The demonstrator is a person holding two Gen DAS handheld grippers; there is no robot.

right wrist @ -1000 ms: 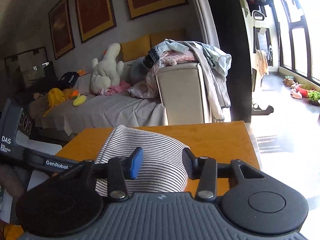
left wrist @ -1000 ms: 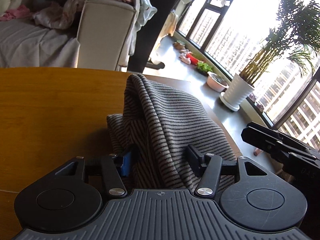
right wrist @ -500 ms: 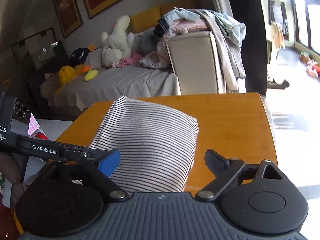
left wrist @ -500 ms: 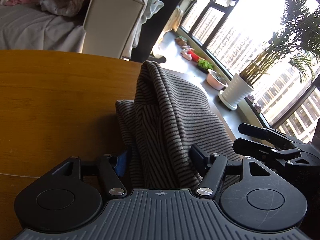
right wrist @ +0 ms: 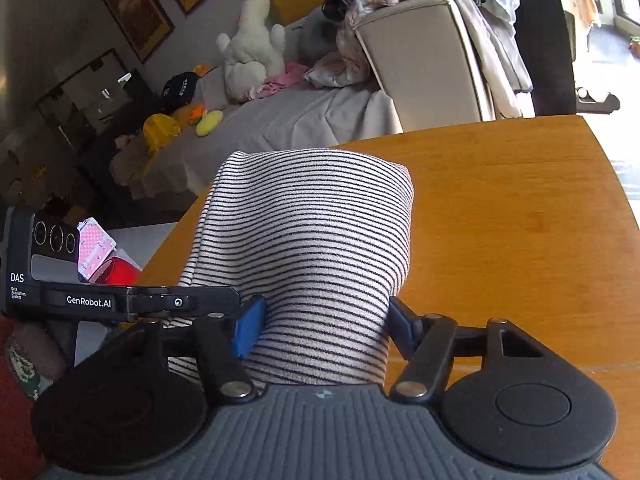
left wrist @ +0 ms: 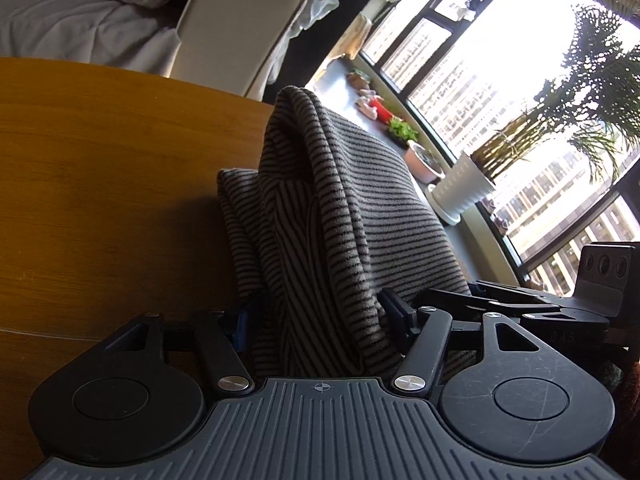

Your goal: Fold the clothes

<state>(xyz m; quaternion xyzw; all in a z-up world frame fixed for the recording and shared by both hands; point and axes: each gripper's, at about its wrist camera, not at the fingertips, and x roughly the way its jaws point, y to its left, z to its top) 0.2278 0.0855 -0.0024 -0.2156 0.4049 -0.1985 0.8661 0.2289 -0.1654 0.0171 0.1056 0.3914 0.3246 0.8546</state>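
Note:
A folded striped garment (left wrist: 360,200) rests on the wooden table (left wrist: 100,160), bunched into a thick roll that rises toward the camera. My left gripper (left wrist: 316,320) is shut on the near end of that roll, and cloth fills the gap between its pads. In the right wrist view the same striped garment (right wrist: 312,216) bulges up between the fingers of my right gripper (right wrist: 324,328), which is shut on it and pinches it narrower at the pads. The two grippers sit close together, side by side. The garment's near edge is hidden behind them.
The table edge (right wrist: 600,168) falls off at the right toward a sunlit floor. A white plant pot (left wrist: 460,188) stands by the windows. Behind the table are a sofa (right wrist: 320,120) with a plush toy (right wrist: 252,44) and a chair (right wrist: 432,56) piled with clothes. A red object (right wrist: 116,272) lies beyond the left table edge.
My right gripper opened wide half a second ago and has since closed back onto the striped roll. The left gripper kept its hold, its jaws slightly wider, and both views tilted.

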